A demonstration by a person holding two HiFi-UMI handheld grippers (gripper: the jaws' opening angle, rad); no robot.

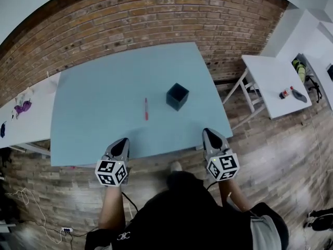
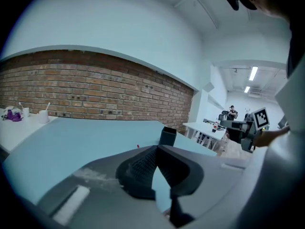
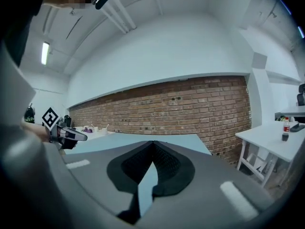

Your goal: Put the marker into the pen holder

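Observation:
A red marker point(image 1: 146, 109) lies flat near the middle of the light blue table point(image 1: 99, 103). Just right of it stands a dark square pen holder point(image 1: 177, 96), also visible in the left gripper view as a pen holder point(image 2: 167, 136) beyond the jaws. My left gripper point(image 1: 120, 146) hovers at the table's near edge, left of the marker, shut with nothing in it. My right gripper point(image 1: 212, 136) hovers at the near edge, right of the holder, jaws together and empty. In the gripper views the left gripper point(image 2: 156, 148) and right gripper point(image 3: 152, 143) tips meet.
A brick wall point(image 1: 156, 14) runs behind the table. A white side table point(image 1: 31, 111) with small items stands to the left. Another white table point(image 1: 273, 77) with a bottle point(image 1: 284, 94) stands to the right. Wooden floor lies below.

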